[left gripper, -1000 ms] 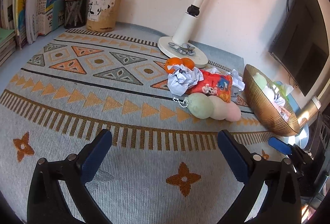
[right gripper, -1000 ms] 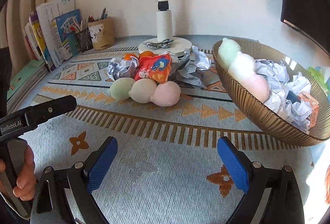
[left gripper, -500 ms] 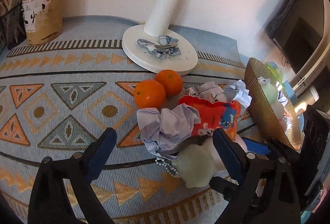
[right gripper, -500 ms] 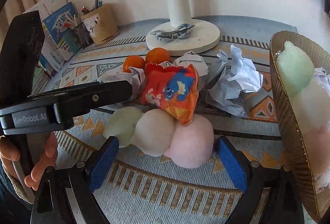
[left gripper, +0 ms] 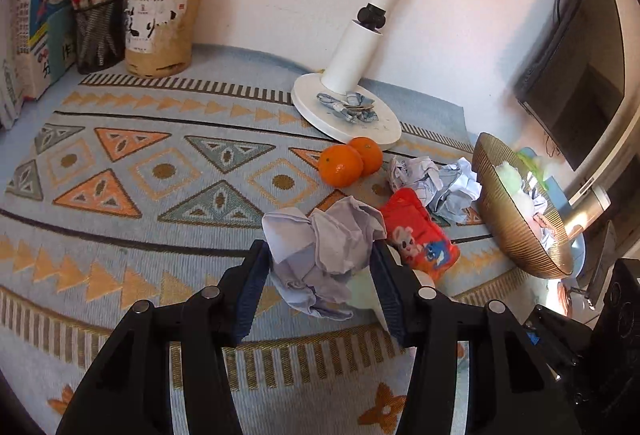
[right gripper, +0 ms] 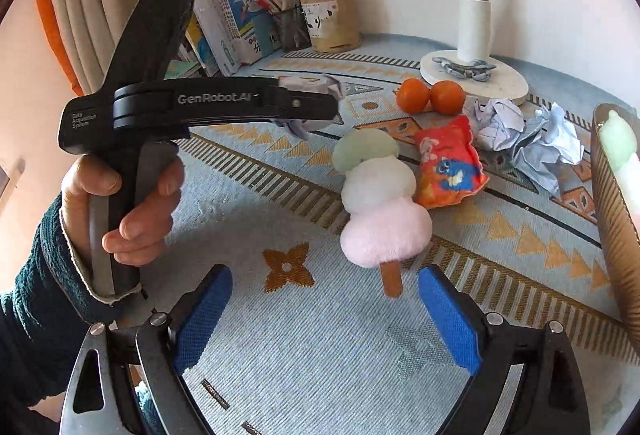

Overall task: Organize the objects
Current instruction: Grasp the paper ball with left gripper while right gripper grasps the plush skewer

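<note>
Crumpled paper (left gripper: 324, 247) sits between the closing left gripper (left gripper: 318, 289) pads, nearer than the oranges (left gripper: 350, 161): grasp step, lifting toward the bowl (left gripper: 516, 219) likely next. Right-wrist view: right gripper (right gripper: 324, 319) gapes empty below the plush popsicle (right gripper: 380, 195).

Home study desk, books (right gripper: 236, 15), pen holders (left gripper: 160, 27), lamp (left gripper: 352, 75), patterned woven cloth (left gripper: 160, 175)
</note>
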Demonstrator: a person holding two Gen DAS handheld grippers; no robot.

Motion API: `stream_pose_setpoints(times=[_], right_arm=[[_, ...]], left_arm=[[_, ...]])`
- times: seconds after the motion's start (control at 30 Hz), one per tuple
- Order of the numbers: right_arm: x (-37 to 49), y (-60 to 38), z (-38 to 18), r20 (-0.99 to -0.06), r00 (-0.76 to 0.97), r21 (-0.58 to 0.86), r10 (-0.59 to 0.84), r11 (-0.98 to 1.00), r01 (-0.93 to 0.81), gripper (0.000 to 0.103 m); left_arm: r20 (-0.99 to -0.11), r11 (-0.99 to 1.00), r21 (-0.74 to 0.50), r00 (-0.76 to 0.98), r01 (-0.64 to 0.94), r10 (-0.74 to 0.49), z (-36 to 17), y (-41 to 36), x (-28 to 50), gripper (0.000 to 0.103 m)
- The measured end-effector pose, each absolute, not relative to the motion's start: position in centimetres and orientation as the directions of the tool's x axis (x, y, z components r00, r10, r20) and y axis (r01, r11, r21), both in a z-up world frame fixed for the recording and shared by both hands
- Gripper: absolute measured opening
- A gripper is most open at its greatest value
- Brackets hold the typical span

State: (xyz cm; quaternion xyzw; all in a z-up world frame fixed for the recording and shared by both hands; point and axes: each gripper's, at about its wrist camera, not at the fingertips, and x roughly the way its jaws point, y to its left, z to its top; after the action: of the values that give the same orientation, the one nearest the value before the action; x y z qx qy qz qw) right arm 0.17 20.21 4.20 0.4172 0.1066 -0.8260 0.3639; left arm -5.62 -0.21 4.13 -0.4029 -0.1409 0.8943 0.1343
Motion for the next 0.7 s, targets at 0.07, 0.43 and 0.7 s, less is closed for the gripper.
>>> stream_pose_setpoints(times=[0.07, 0.43, 0.7], right_arm=[[-0.2, 20.2, 4.1, -0.771, -0.42, 0.093, -0.479, -0.737, 0.669, 0.094], [-4.3, 16.6, 2.5, -0.791, -0.479, 0.013, -0.381, -0.792, 0.61, 0.083], [-5.0, 17.7, 2.2, -0.798, -0.477, 0.056, -0.369, -0.832, 0.551, 0.051]], left_arm=[[-0.674, -0.911, -0.402, -0.642, -0.096, 0.365, 3.8, -1.4, -4.7, 0.049], [-0.63, -0.947, -0.313, -0.732, -0.067, 0.26, 3.6, -0.8, -2.3, 0.049], [-0.636, -0.971, -0.233, -0.747, -0.051, 0.192, 3.8, -0.3, -1.9, 0.05]])
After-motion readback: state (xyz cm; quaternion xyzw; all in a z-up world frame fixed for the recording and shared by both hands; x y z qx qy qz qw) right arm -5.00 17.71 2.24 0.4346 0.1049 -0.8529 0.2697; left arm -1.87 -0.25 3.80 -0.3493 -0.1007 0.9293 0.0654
